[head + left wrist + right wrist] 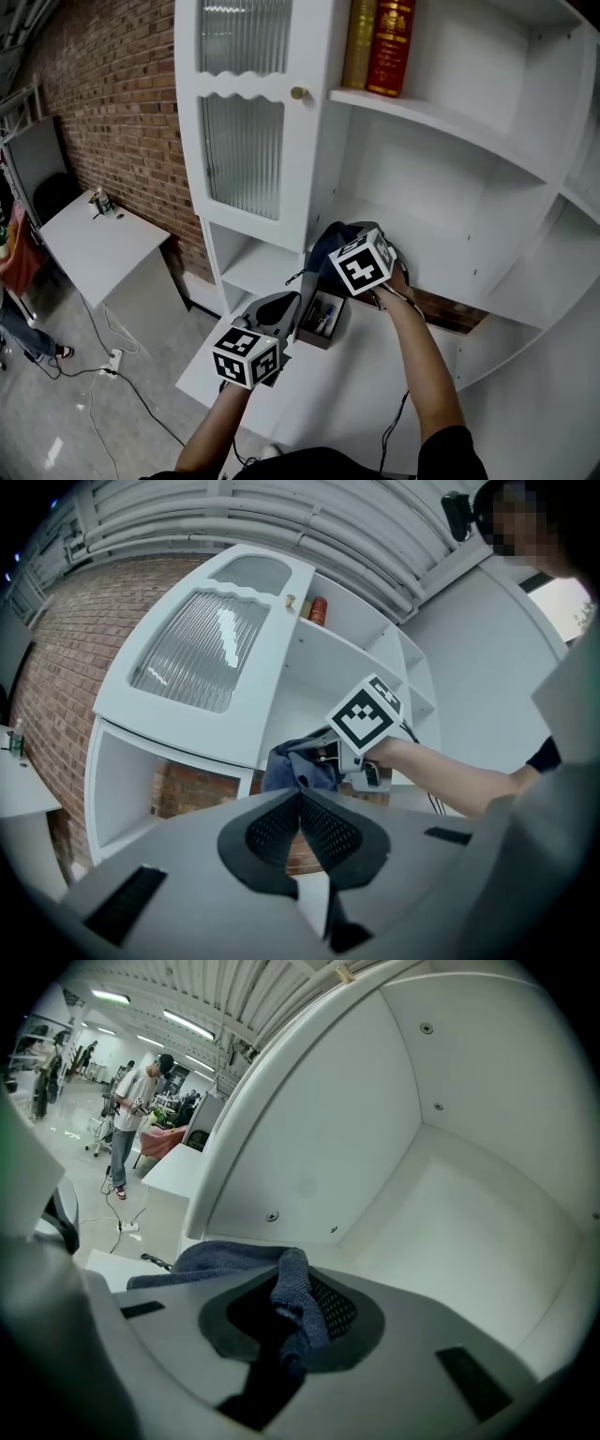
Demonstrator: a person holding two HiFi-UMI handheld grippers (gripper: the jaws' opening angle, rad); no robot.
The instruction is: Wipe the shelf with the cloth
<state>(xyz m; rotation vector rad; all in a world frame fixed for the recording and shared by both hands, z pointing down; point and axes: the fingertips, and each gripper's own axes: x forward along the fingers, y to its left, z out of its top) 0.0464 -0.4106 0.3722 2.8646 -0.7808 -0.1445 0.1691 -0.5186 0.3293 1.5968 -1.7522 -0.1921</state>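
At mouth of lower shelf (450, 267), with blue cloth (230, 1258) clenched in right hand-held gripper (298, 1321), press bunched fabric flat to board and sweep back corner to front; hold left hand-held gripper (300, 803), closed and empty, clear.

No legible text, number or brand found. Red book (391, 42) and gold book (359, 39) on the upper shelf (450, 120): gilt spine marks, too small to read. Left hand-held gripper (300, 801) marker cube (246, 356) and right hand-held gripper (298, 1316) marker cube (361, 263): black-and-white square patterns only, no characters.
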